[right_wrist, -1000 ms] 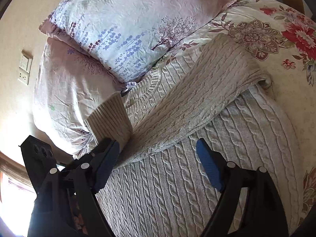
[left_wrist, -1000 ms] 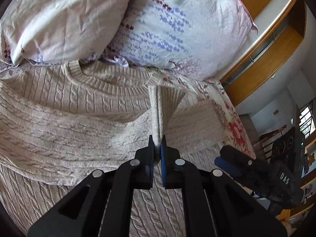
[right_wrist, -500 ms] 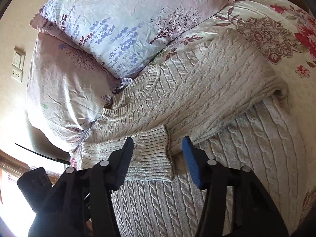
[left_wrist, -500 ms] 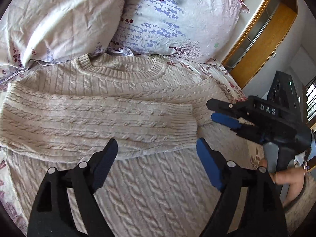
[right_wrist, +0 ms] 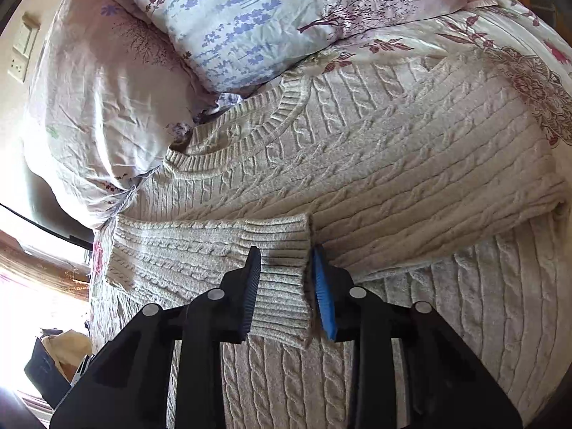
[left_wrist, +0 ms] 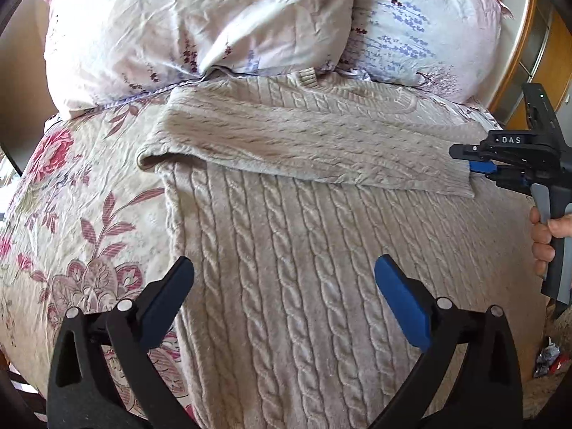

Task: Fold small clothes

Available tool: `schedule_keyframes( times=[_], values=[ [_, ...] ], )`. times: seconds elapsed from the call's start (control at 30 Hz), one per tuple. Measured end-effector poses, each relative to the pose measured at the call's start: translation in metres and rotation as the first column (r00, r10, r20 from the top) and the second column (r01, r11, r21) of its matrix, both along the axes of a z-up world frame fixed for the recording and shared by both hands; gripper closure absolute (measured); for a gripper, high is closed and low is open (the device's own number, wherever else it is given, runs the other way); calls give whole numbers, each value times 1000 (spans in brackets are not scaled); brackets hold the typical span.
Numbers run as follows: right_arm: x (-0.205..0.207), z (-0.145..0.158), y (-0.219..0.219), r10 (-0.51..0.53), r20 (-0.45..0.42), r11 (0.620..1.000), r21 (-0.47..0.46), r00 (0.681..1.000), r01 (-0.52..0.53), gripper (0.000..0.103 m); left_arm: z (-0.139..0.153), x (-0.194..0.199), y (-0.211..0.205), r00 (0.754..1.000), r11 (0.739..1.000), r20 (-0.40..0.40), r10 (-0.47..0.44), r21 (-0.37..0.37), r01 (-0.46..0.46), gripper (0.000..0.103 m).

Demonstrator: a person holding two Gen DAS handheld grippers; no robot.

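The cuff has been dropped by the left gripper, now spread wide; it's being closed on by the right gripper, sweater flat toward 12 o'clock, for straightening probably.

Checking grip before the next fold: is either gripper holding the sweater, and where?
The left gripper holds nothing. The right gripper is closing around the ribbed sleeve cuff of the cable-knit sweater, not yet clamped.

Bed w/ floral cover: sweater, 2 pillows.
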State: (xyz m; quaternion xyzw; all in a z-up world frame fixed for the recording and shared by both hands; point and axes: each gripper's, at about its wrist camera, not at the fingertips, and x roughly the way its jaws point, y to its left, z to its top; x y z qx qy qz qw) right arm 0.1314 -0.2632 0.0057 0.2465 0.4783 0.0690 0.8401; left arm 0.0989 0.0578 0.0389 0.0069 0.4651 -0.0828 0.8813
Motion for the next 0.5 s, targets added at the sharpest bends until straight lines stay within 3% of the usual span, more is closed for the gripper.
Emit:
schedule_keyframes(
  times=[0.1, 0.17, 0.33, 0.5],
  values=[
    [-7, 2, 5, 16, 17, 1000, -12, 1000, -16, 76, -4, -4, 3, 1000, 999, -12, 21, 33, -21, 2],
    [-10, 2, 7, 35, 15, 999, -8, 999, -34, 96, -7, -5, 2, 1000, 999, -17, 26, 46, -25, 2],
    [-12, 21, 7, 23, 82, 999, -35, 996, -20, 97, -13, -4, 2, 999, 1000, -47, 21, 24, -20, 2],
    [-5, 75, -10, -43, 219, 995, -83, 975, 63, 97, -17, -6, 3, 998, 1000, -62, 22, 3, -22, 2]
  ],
)
